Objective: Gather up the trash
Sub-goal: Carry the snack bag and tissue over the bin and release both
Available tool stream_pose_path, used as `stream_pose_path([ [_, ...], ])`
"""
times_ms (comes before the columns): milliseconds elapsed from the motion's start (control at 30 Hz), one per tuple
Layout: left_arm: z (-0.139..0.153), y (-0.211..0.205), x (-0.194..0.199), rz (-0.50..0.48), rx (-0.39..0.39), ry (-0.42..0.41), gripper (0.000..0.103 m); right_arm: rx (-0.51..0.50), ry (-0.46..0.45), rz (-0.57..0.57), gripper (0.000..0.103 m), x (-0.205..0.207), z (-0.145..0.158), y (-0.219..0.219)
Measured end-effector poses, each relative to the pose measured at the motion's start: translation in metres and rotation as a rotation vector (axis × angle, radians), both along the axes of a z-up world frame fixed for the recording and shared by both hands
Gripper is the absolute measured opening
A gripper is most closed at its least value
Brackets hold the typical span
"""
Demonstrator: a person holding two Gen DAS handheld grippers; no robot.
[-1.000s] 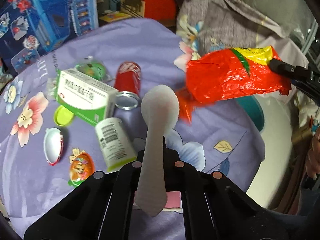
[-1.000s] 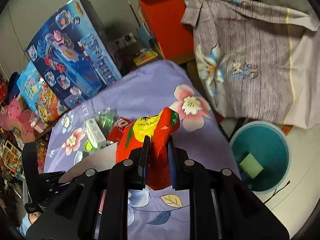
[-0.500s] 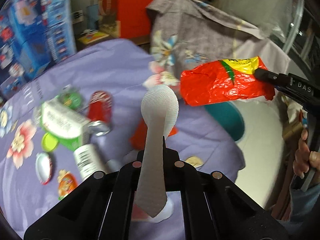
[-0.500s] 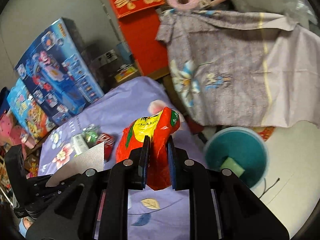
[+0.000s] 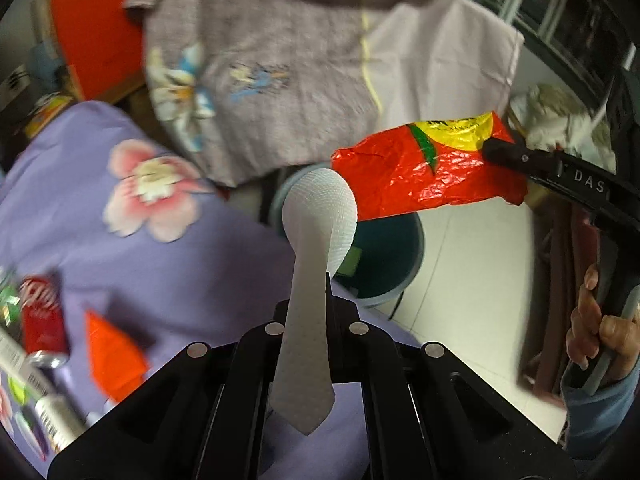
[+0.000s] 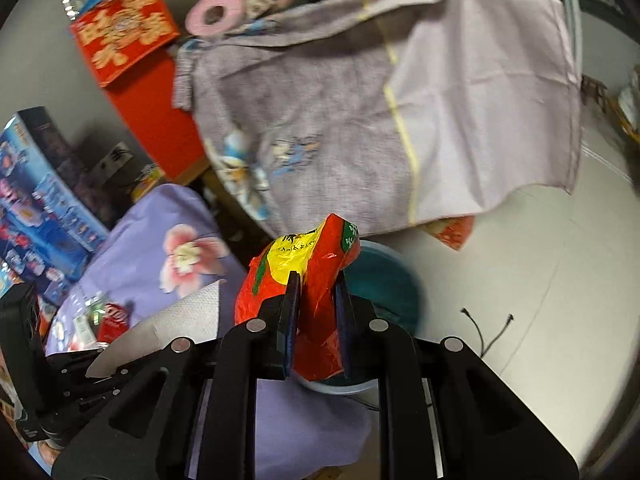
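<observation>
My left gripper (image 5: pixel 316 292) is shut on a white embossed paper strip (image 5: pixel 318 216), whose round end hangs in front of the teal bin (image 5: pixel 384 256) on the floor. My right gripper (image 6: pixel 316 296) is shut on a crumpled red and yellow snack bag (image 6: pixel 308 256), held over the bin (image 6: pixel 386 284). In the left wrist view the bag (image 5: pixel 424 172) hangs to the right of the paper, above the bin, with the right gripper (image 5: pixel 492 148) at its far end. The right wrist view shows the left gripper (image 6: pixel 102 364) and paper (image 6: pixel 176 318) at lower left.
The purple flowered tablecloth (image 5: pixel 168 264) still carries a red can (image 5: pixel 40 316), an orange-red wrapper scrap (image 5: pixel 114 356) and a white bottle (image 5: pixel 56 416). A grey-lilac cloth (image 6: pixel 360 120) hangs behind the bin. A black cable (image 6: pixel 484 328) lies on the pale floor. A person's hand (image 5: pixel 600 324) holds the right gripper's handle.
Both grippers have swung right, away from the table's litter and out over its edge. The bin now sits right under the paper and the bag. Both grips are unchanged.
</observation>
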State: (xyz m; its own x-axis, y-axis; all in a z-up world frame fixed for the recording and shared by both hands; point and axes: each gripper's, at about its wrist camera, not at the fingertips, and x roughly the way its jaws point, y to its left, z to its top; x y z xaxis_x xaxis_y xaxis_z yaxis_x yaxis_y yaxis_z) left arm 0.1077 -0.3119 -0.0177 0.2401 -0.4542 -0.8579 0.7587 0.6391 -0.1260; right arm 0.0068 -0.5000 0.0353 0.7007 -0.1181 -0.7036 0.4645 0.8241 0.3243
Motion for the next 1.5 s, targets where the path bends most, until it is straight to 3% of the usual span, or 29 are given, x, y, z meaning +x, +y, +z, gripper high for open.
stream_pose_path([
  [267,-0.050,-0.065,0.009,-0.074,0.078,0.082,0.004,0.033,0.066,-0.053,0.016,0.005,-0.032,-0.047],
  [400,-0.073,-0.086,0.018,-0.083,0.122,0.111,0.009,0.048,0.098,-0.061,0.016,0.008,-0.046,-0.061],
  [467,-0.081,-0.091,0.023,-0.068,0.143,0.123,0.039,0.056,0.114,-0.054,0.016,0.012,-0.053,-0.063],
  [567,-0.082,-0.089,0.030,-0.030,0.148,0.103,0.073,0.064,0.136,-0.041,0.016,0.019,-0.062,-0.063],
  [733,-0.072,-0.081,0.035,0.005,0.135,0.087,0.092,0.081,0.157,-0.018,0.016,0.030,-0.074,-0.059],
  [967,-0.058,-0.063,0.042,0.045,0.100,0.100,0.095,0.116,0.186,0.015,0.022,0.047,-0.088,-0.051],
  [1100,-0.053,-0.055,0.042,0.062,0.084,0.103,0.096,0.137,0.200,0.047,0.055,0.057,-0.093,-0.043],
  [1267,-0.048,-0.043,0.042,0.084,0.069,0.112,0.096,0.147,0.210,0.047,0.072,0.061,-0.094,-0.040],
  [1500,-0.039,-0.023,0.038,0.107,0.046,0.109,0.097,0.157,0.223,0.027,0.077,0.056,-0.088,-0.033],
])
